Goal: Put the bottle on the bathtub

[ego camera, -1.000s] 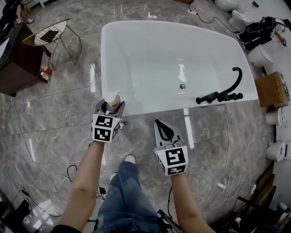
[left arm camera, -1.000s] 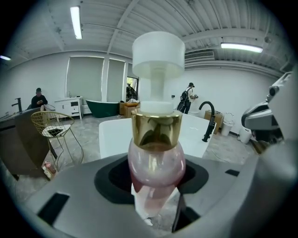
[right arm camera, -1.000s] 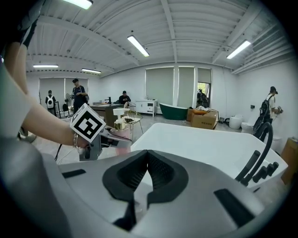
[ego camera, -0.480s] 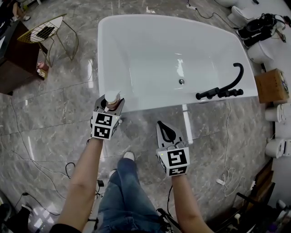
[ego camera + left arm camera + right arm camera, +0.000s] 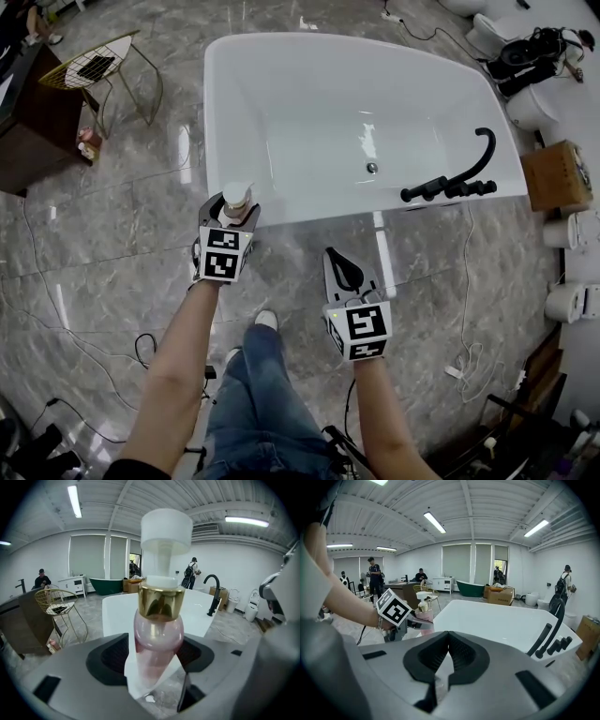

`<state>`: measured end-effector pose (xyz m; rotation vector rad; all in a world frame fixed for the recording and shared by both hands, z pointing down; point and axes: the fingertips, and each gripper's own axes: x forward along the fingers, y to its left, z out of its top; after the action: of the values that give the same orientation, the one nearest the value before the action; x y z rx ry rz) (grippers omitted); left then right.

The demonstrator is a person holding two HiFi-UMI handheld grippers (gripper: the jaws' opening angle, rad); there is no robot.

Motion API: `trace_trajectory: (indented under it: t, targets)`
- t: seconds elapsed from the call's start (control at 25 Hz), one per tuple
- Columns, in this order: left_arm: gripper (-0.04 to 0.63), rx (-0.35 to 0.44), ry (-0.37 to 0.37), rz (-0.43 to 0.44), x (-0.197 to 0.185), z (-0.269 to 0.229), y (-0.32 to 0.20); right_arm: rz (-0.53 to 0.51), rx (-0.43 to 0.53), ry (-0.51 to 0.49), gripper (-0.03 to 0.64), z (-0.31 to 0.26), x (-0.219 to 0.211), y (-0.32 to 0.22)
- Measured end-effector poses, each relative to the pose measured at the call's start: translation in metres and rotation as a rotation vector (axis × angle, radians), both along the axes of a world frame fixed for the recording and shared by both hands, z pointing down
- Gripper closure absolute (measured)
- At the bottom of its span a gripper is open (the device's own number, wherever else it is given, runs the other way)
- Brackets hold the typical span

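Currently the left gripper (image 5: 229, 214) clamps the pink bottle (image 5: 235, 199) upright by the bathtub (image 5: 309, 202) corner. Set on that narrow rim (glossy-looking), it might topple. The right gripper (image 5: 342, 265) is closed and empty.

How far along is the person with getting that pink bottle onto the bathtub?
Done: the bottle is picked up, with the left gripper clamped on its pink body. In hand: it is held upright at the near rim of the bathtub. Left: setting it on the rim and letting go. The right gripper is shut and empty, over the floor.
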<state>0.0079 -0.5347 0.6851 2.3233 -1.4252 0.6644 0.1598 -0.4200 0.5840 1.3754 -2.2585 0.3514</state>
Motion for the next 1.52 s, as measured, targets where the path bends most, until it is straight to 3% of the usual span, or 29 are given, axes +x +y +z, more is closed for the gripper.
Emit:
trace_trajectory:
  t: [0.56,0.76,1.2,1.52]
  targets:
    - [0.287,0.097,0.099,0.003,-0.021,-0.087,0.081,0.038,0.055,-0.004,0.601,-0.064,-0.032,0.055]
    - [0.287,0.155,0.119,0.010,-0.047,-0.132,0.116,0.056,0.114,-0.069,0.601,-0.102,-0.058,0.081]
    - [0.288,0.282,0.141,0.068,-0.091,-0.220,0.202,0.061,0.221,-0.073,0.601,-0.164,-0.108,0.152]
    - [0.337,0.363,0.170,0.068,-0.117,-0.273,0.260,0.076,0.283,-0.092,0.601,-0.201,-0.124,0.219]
